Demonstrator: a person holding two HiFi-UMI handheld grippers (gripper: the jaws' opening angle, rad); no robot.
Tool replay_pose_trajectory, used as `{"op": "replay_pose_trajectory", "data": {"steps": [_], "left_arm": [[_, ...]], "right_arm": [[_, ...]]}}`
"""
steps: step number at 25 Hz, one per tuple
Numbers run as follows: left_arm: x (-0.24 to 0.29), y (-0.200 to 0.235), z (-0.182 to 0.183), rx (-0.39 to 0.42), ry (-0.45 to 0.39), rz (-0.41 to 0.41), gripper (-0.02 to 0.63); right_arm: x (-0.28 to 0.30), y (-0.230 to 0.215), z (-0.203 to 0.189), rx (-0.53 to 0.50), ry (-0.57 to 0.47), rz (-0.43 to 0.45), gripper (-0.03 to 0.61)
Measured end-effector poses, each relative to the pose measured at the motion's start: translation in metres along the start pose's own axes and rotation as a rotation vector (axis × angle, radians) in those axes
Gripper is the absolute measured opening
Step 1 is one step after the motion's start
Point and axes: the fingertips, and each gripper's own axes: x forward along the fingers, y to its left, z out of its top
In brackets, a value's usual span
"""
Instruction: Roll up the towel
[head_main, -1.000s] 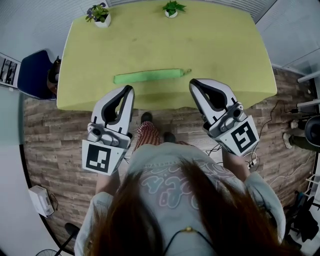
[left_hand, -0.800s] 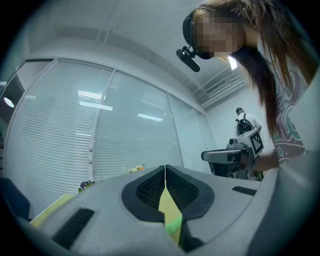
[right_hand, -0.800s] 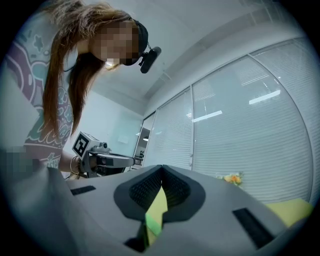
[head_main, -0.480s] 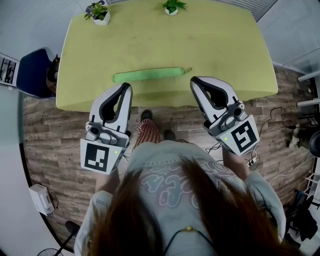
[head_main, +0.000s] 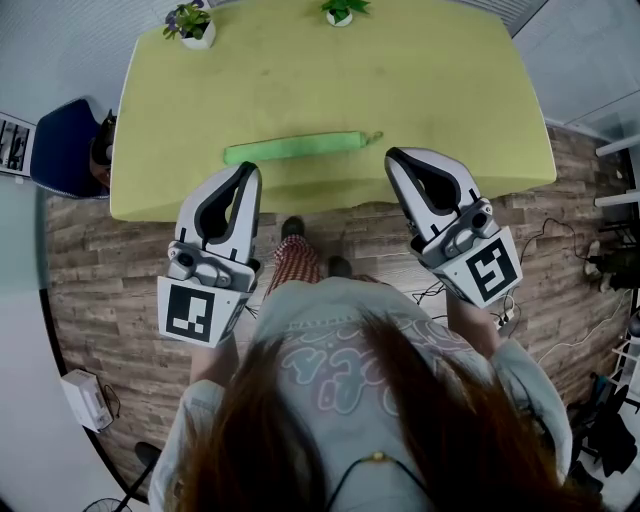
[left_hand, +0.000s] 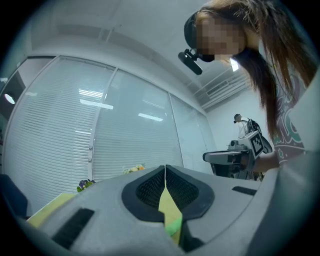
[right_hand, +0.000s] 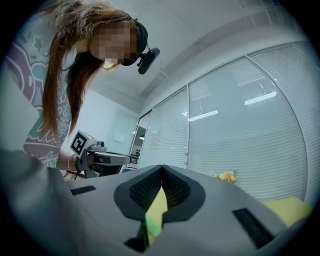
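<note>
Towel roll (head_main: 292, 149) whole in head view only

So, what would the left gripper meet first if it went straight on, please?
The left gripper points over the table edge toward the left part of the towel; if held higher, it may pass above it.

Surface (head_main: 420, 90): rectangular, yellow-green top. A green towel (head_main: 295, 148), rolled long and narrow, lies crosswise near the front edge. One potted plant (head_main: 190, 22) stands at the far left corner, a second potted plant (head_main: 338, 10) at the far edge, both well apart from the towel.
</note>
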Motion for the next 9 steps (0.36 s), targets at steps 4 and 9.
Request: {"op": "replay_pose_trajectory", "data": {"steps": [4,9], "left_arm": [[-0.0002,0.0024,0.0020,-0.003,-0.006,0.003,0.017],[0.0000,0.0044,0.0021,-0.012,-0.013,0.004,0.017]], "right_arm": [[0.0004,0.0003,0.0021,-0.003,-0.002,-0.003,0.005],[0.0009,0.0010,0.0027,-0.006,-0.006,-0.007,0.005]]}}
